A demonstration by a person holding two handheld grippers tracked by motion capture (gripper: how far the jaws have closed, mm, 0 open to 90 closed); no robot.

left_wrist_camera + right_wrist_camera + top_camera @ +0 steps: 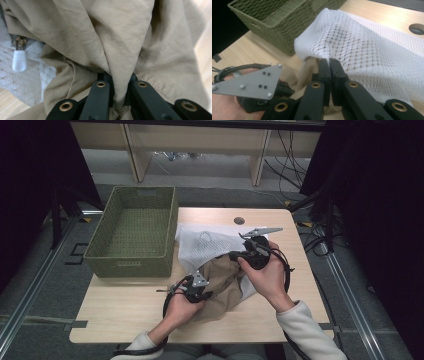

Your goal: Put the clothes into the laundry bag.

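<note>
Gripping a fold of the tan cloth (120, 37), the left gripper (196, 289) has its jaws clamped tight, the fabric bunched up between them (you can see the pinch clearly in the left gripper view). That cloth sits crumpled in the middle of the wooden table (125, 310), partly tucked into a white mesh bag (372, 47) with a white zipper pull (19, 61). The right gripper (329, 75) is closed too, pinching the bag's edge right where the tan cloth pokes out. A green woven basket (132, 232) stands at the table's far left, just beside the bag.
</note>
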